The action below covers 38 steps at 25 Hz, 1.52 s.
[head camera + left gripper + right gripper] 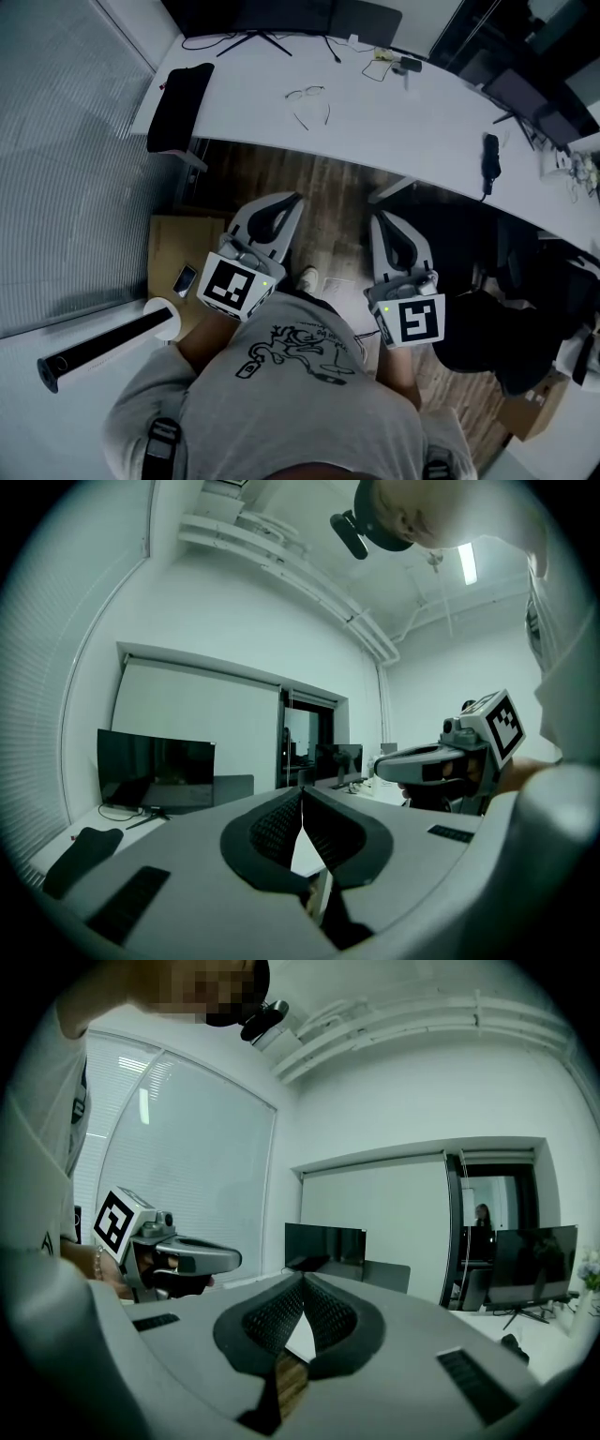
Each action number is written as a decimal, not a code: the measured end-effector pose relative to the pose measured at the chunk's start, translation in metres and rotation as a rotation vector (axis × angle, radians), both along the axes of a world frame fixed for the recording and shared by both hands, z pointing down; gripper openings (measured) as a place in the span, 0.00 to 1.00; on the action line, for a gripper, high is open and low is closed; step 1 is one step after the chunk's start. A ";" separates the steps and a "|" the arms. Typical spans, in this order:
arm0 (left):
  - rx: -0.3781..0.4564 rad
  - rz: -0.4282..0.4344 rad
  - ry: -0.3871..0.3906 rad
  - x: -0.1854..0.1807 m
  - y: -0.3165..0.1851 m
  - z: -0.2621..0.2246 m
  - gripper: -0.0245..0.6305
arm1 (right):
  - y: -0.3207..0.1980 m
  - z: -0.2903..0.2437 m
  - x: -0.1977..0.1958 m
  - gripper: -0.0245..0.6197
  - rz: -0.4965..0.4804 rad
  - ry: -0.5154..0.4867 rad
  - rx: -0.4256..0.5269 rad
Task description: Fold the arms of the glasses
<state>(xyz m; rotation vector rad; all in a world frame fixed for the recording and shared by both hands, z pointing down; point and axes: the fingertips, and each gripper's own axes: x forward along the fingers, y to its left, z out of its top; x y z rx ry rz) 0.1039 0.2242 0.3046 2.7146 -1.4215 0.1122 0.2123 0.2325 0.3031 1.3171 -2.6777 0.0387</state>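
At the 9 o'clock end of the desk (412, 131) a black pouch (178, 105) is lying, clear of the job. The left gripper (286, 204) is hovering over the floor at the person's waist, its jaws pressing together on nothing. The glasses (307, 94) are sitting on the desk at 12 o'clock from it, well apart, both arms splaying open toward the person. The right gripper (382, 223) is matching its partner (jaws likewise closed, nothing between them). Both are needing to open before reaching in. I am judging it best that one steadies the frame near a hinge while the other is sweeping an arm inward gently, since thin wire is likely to skid on the smooth top.
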 end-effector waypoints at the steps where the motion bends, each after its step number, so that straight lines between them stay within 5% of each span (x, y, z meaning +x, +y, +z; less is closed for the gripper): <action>1: 0.004 0.003 0.004 -0.002 -0.006 0.000 0.07 | -0.006 0.001 -0.002 0.05 -0.001 0.002 -0.001; 20: -0.003 -0.005 0.018 -0.087 -0.192 0.007 0.07 | -0.200 -0.010 -0.095 0.05 -0.004 -0.018 0.035; 38: 0.001 0.085 0.039 -0.152 -0.357 0.024 0.09 | -0.354 0.005 -0.160 0.07 0.061 0.047 0.003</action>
